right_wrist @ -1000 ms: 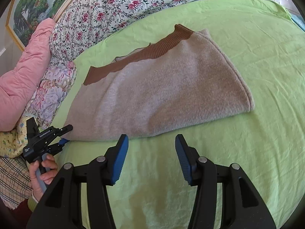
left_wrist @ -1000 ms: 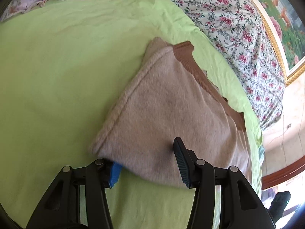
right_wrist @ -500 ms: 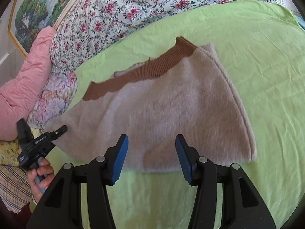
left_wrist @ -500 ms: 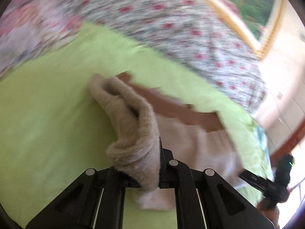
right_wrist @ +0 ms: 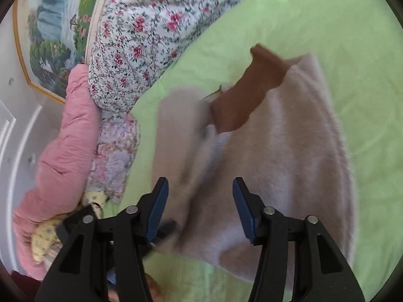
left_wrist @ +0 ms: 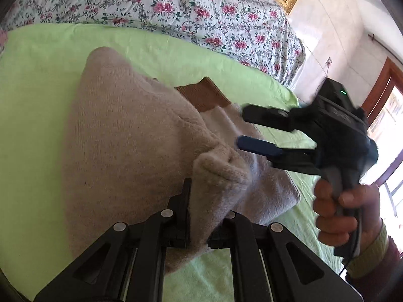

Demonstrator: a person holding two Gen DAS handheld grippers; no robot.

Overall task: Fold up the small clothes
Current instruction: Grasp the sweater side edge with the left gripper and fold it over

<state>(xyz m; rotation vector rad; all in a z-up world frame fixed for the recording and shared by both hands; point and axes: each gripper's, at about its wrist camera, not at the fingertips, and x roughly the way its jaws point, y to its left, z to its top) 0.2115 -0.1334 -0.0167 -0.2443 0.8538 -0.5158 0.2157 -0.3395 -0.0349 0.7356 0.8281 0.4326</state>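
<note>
A beige knitted garment [left_wrist: 121, 136] with a brown ribbed band [left_wrist: 204, 95] lies on the green bed sheet [left_wrist: 37, 58]. My left gripper [left_wrist: 201, 201] is shut on a bunched edge of the garment and holds it lifted, folded over the rest. My right gripper [right_wrist: 199, 201] is open, just above the garment [right_wrist: 289, 151], with cloth between its blue pads [right_wrist: 241, 209]. It also shows in the left wrist view [left_wrist: 241, 128], held in a hand at the right, open over the garment's far side. The brown band [right_wrist: 249, 93] lies beyond it.
A floral quilt [left_wrist: 176, 7] lies along the far side of the bed. A pink padded jacket [right_wrist: 63, 151] and a floral pillow [right_wrist: 115, 156] lie at the left in the right wrist view. A framed painting [right_wrist: 58, 25] hangs on the wall.
My left gripper closed on the garment's edge, lifted it and carried it over toward the right gripper. My right gripper moved forward over the garment and stayed open.
</note>
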